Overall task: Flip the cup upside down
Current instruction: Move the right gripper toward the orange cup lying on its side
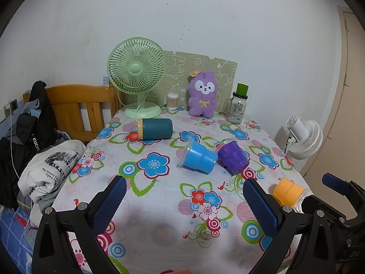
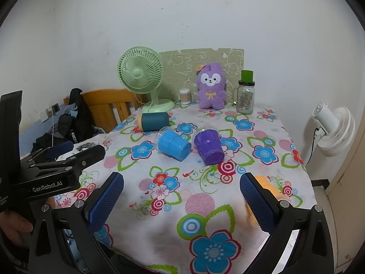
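Note:
Several cups lie on their sides on the flowered tablecloth (image 1: pixel 159 196): a dark teal cup with an orange rim (image 1: pixel 156 129) (image 2: pixel 154 121), a blue cup (image 1: pixel 198 157) (image 2: pixel 173 144), a purple cup (image 1: pixel 232 158) (image 2: pixel 208 147) touching it, and an orange cup (image 1: pixel 288 191) near the table's right edge, partly hidden behind my right finger in the right wrist view (image 2: pixel 269 188). My left gripper (image 1: pixel 184 205) is open and empty above the near table. My right gripper (image 2: pixel 181 202) is open and empty, with the orange cup just beyond its right fingertip.
At the back stand a green fan (image 1: pixel 136 77), a cotton-swab jar (image 1: pixel 172 101), a purple plush (image 1: pixel 204 94) and a glass jar with green lid (image 1: pixel 237 108). A wooden bed frame (image 1: pixel 84 109) with clothes (image 1: pixel 52 171) is left. A white fan (image 1: pixel 303 137) stands right.

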`<state>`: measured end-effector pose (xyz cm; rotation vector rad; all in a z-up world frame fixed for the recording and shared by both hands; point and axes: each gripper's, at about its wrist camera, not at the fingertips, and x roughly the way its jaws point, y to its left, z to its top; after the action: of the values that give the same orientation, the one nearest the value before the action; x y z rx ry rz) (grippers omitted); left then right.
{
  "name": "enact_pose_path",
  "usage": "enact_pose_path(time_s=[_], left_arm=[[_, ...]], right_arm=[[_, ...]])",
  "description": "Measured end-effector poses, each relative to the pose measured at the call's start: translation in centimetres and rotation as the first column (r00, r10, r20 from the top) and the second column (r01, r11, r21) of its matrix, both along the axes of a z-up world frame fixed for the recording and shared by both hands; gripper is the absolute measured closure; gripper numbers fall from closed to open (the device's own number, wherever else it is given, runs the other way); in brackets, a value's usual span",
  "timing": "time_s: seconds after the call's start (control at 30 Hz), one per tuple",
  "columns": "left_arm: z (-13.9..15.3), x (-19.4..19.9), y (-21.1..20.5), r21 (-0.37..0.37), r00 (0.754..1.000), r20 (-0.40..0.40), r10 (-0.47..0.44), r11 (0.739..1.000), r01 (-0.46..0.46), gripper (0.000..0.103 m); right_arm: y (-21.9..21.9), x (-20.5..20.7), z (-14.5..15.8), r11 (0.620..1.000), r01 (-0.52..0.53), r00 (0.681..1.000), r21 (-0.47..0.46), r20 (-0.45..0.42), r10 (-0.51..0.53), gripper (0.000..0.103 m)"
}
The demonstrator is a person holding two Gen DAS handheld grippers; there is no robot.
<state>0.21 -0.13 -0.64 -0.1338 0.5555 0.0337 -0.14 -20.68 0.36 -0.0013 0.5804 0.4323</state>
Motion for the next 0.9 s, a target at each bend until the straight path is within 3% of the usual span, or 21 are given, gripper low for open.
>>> enact_pose_path(time_s=[0.6, 0.9], left_arm=[[-1.1, 0.3, 0.1, -0.012, 1.000, -0.029, -0.008, 1.000, 0.007, 0.000], [-2.2, 2.2, -1.2, -0.024, 0.997, -0.072, -0.041, 0.999, 0.039, 0.000]], right_arm=[[0.5, 0.9, -0.8, 1.000, 0.001, 0.999, -0.023, -0.036, -0.002, 0.000], [-1.5, 2.7, -2.0, 0.996, 0.064, 0.993, -0.068, -0.098, -0.070, 0.000]])
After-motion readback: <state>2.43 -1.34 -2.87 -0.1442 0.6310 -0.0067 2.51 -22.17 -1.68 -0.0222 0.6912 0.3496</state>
